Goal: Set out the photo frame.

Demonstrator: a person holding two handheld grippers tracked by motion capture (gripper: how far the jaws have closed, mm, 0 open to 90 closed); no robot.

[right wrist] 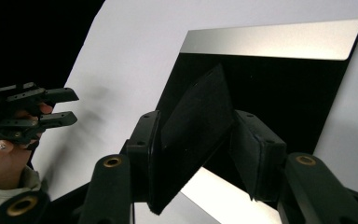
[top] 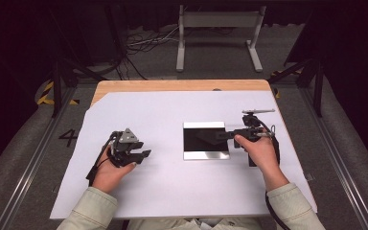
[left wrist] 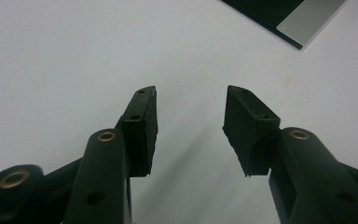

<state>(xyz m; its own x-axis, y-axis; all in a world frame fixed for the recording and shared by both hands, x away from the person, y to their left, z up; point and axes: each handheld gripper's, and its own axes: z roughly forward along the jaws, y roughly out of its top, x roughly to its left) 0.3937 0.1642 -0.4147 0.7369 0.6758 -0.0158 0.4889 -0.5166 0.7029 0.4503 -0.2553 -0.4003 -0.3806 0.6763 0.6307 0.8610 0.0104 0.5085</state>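
right hand-held gripper [right wrist: 198,154] pinching black pad [right wrist: 193,140] over mirror tile [top: 206,140], mid desk [top: 139,191]
pad looking thin, soft, light; gripping its edge. tile prob. fragile, slippery. left hand-held gripper [left wrist: 191,126] idling wide, w/ nothing in it.

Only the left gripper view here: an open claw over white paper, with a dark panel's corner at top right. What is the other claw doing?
Observer: The right claw holds a flat black sheet between its jaws.
Operator: Where is that sheet?
Observer: Over the dark panel, reaching in from its right side.
Operator: What is the panel like?
Observer: Rectangular, with a silver strip along its near and far edges.
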